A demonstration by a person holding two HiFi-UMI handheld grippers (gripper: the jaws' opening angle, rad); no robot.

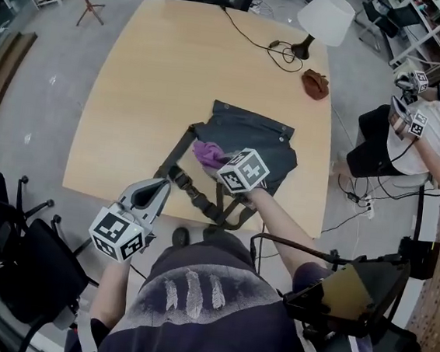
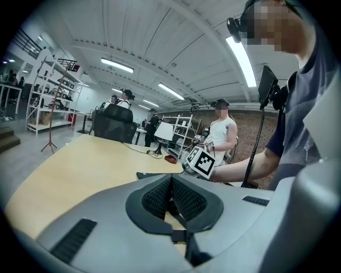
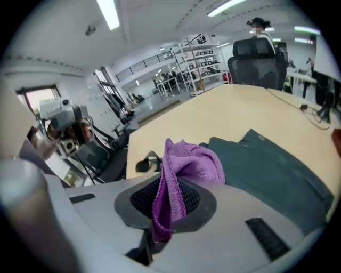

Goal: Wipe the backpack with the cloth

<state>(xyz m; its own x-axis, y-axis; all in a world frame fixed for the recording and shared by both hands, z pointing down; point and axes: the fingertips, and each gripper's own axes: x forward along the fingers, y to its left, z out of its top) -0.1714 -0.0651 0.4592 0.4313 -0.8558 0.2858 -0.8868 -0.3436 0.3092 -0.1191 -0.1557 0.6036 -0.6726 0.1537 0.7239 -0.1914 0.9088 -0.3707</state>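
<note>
A dark grey-green backpack lies flat on the wooden table, its black straps trailing toward the near edge. My right gripper is over the backpack's near left part, shut on a purple cloth. In the right gripper view the cloth bunches up out of the shut jaws of that gripper, with the backpack spread just beyond. My left gripper hovers by the straps at the table's near edge. The left gripper has its pads together, with nothing between them.
A white lamp, its black cable and a small brown object sit at the table's far right. Another person sits beyond the right edge. A black office chair stands at my near left.
</note>
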